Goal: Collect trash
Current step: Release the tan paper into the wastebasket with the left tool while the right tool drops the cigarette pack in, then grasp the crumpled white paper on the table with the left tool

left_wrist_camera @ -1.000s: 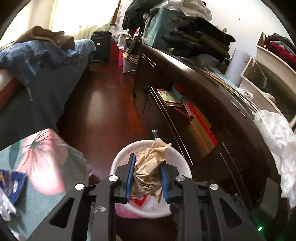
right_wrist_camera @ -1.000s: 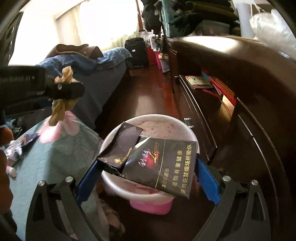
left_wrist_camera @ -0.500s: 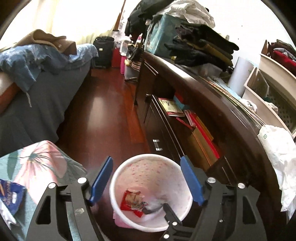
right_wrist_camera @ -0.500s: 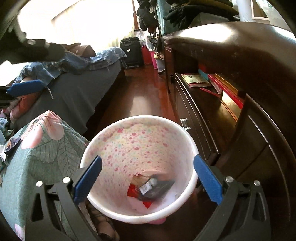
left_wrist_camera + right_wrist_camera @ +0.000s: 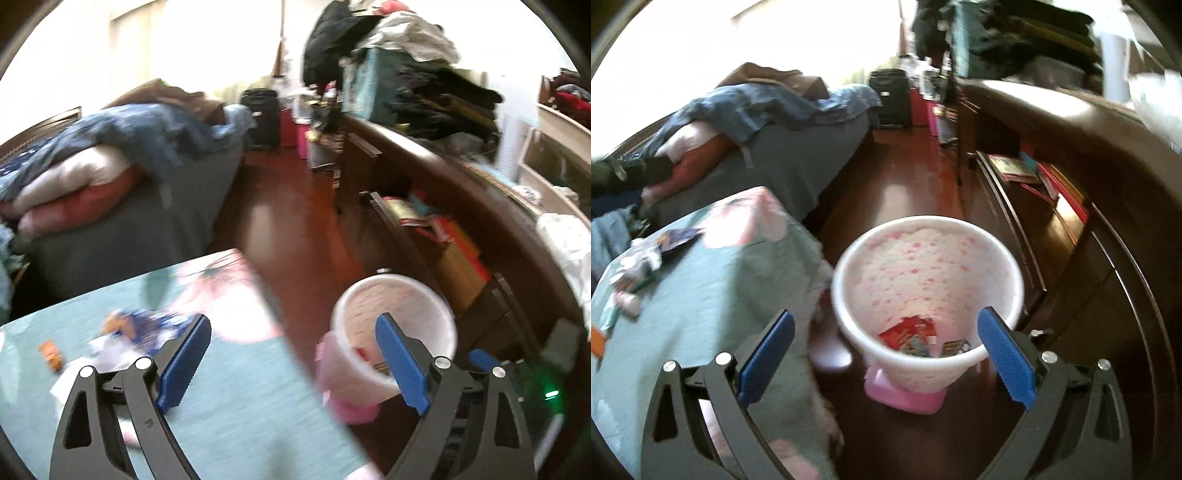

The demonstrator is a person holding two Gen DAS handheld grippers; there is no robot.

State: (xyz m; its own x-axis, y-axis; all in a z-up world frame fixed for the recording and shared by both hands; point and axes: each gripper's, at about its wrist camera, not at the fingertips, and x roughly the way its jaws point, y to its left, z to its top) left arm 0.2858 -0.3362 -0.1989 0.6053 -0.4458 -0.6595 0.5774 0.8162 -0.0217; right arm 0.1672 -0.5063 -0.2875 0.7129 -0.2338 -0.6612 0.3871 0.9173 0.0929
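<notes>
Left gripper [image 5: 291, 354]: ribbed blue pads, jaws have just been opening, now wide, nothing between them. It hangs over the corner of the teal floral-cloth table [image 5: 240, 406]. Right gripper [image 5: 886, 354]: jaws wide, empty, above the bin. Round white bin [image 5: 849, 266], pink-speckled liner, pink base, stands on glossy dark wood floor [image 5: 905, 199] just beside the table. Crumpled red wrappers [image 5: 905, 332] lie at its bottom. More scraps [image 5: 140, 328] lie on the cloth, blurred.

My left gripper [image 5: 291, 363] and right gripper [image 5: 886, 356] look alike: black skeletal arms with triangular cut-outs, round silver screws at the pivots, and flat jaws faced with ribbed blue pads [image 5: 183, 363].
</notes>
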